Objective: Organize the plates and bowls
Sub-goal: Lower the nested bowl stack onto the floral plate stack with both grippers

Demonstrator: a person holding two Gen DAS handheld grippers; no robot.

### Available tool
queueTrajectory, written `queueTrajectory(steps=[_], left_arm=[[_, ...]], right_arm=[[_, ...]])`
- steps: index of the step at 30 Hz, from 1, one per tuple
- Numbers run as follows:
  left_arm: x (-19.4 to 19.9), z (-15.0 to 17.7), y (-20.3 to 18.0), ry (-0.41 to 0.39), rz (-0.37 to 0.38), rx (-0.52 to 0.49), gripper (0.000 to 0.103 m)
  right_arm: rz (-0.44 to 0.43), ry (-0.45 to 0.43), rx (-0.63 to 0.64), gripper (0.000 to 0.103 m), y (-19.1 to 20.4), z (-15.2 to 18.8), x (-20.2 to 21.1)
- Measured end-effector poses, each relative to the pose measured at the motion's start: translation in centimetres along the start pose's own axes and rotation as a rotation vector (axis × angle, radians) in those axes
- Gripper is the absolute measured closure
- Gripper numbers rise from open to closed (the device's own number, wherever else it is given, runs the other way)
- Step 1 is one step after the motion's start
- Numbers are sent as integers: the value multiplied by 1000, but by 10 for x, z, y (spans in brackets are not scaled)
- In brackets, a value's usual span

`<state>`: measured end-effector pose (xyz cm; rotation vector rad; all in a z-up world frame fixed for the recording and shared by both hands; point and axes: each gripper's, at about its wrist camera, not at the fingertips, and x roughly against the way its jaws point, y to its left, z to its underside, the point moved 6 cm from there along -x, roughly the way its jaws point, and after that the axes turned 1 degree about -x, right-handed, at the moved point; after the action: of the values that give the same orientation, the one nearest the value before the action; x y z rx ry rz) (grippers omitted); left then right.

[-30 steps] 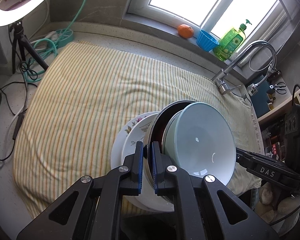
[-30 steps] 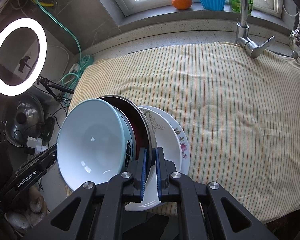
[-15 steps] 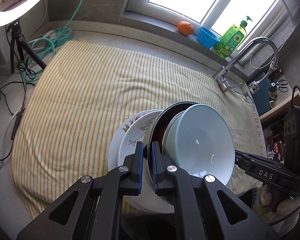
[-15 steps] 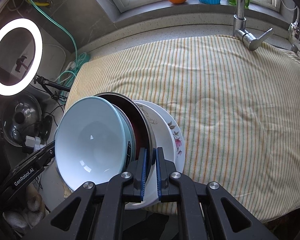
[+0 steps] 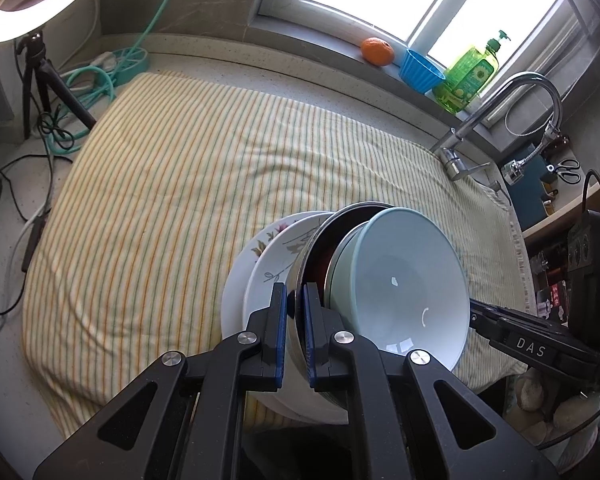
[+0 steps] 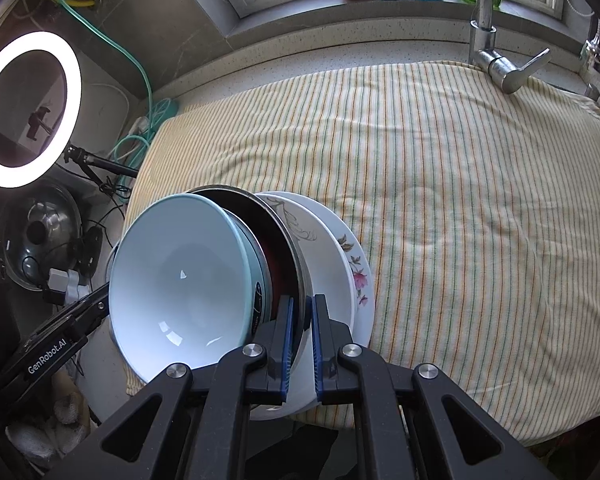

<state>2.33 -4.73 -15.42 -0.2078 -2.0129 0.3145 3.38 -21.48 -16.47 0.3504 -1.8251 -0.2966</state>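
Two grippers, left gripper [image 5: 295, 330] and right gripper [image 6: 300, 340], clamp nearly shut on opposite rim edges of a metal bowl [image 5: 306, 256], carrying the nested stack over the striped cloth [image 5: 180, 184]. A pale blue bowl [image 5: 404, 284] sits inside the metal one; two floral plates [image 5: 268, 258] lie beneath. Carrying appears in hand; setting down next calls for level, matched lowering, lest the stack slide.

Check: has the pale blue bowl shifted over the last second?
No. In the left wrist view the pale blue bowl sits just as far below the faucet as before.
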Motion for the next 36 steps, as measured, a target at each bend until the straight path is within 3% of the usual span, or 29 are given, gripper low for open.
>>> queueTrajectory(steps=[36], left_arm=[[2, -1, 2, -22, -28, -36, 97]], right_arm=[[7, -23, 17, 92, 5, -1, -1]])
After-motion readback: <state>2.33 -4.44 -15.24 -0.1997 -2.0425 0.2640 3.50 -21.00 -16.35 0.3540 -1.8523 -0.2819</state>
